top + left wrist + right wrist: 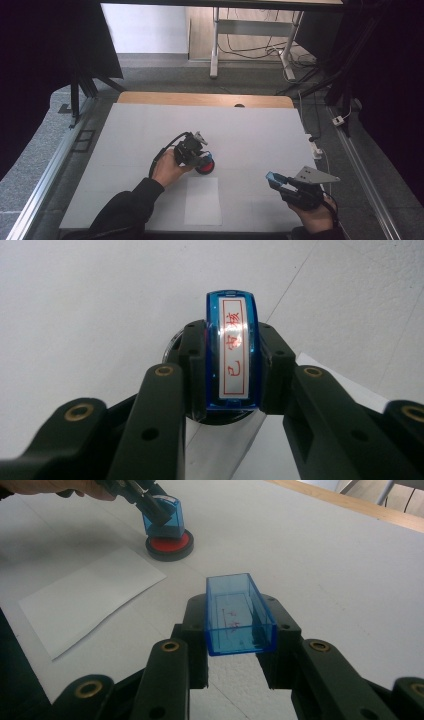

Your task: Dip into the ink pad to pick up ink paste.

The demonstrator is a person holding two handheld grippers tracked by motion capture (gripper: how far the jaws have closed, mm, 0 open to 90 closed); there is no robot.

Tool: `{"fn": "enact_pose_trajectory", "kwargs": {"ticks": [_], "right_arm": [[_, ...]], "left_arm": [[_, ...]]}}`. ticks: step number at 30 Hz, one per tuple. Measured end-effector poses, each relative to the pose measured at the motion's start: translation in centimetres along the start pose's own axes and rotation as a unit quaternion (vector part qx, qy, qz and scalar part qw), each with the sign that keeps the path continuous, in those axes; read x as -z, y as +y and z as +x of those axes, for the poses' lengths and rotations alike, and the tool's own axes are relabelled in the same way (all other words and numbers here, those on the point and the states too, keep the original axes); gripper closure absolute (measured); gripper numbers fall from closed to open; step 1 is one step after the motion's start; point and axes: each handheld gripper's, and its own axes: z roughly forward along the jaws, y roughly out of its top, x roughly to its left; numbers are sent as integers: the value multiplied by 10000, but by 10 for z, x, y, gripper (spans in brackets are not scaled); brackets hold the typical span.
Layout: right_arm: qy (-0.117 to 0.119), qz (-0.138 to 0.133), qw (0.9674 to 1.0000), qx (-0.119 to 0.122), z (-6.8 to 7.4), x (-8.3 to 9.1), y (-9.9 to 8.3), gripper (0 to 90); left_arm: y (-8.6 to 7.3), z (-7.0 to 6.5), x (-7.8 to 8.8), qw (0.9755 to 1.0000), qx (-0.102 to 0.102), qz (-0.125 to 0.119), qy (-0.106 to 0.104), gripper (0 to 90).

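My left gripper (233,365) is shut on a blue stamp (233,352) with a white label and red characters. The stamp (202,155) stands on a round ink pad (206,167) with a red face (170,545) near the table's middle. In the right gripper view the stamp (165,517) leans slightly on the pad, with the left gripper (150,500) on it. My right gripper (239,630) is shut on a clear blue rectangular cap (239,615), open side up, above the table's front right. In the high view that cap (272,176) sits at the right gripper (276,181) tips.
A white sheet of paper (202,200) lies flat near the front edge, between the two hands. The white mat (250,130) covers the table, with a wooden strip (205,98) at the far edge. Metal rails, desk legs and cables stand beyond.
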Motion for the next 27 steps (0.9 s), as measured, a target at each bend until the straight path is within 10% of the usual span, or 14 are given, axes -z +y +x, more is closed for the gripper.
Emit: {"fn": "enact_pose_trajectory", "kwargs": {"ticks": [27], "right_arm": [[7, 1, 10000, 19, 1, -1, 0, 690]], "left_arm": [[-6, 0, -6, 9998, 185, -112, -35, 700]]}}
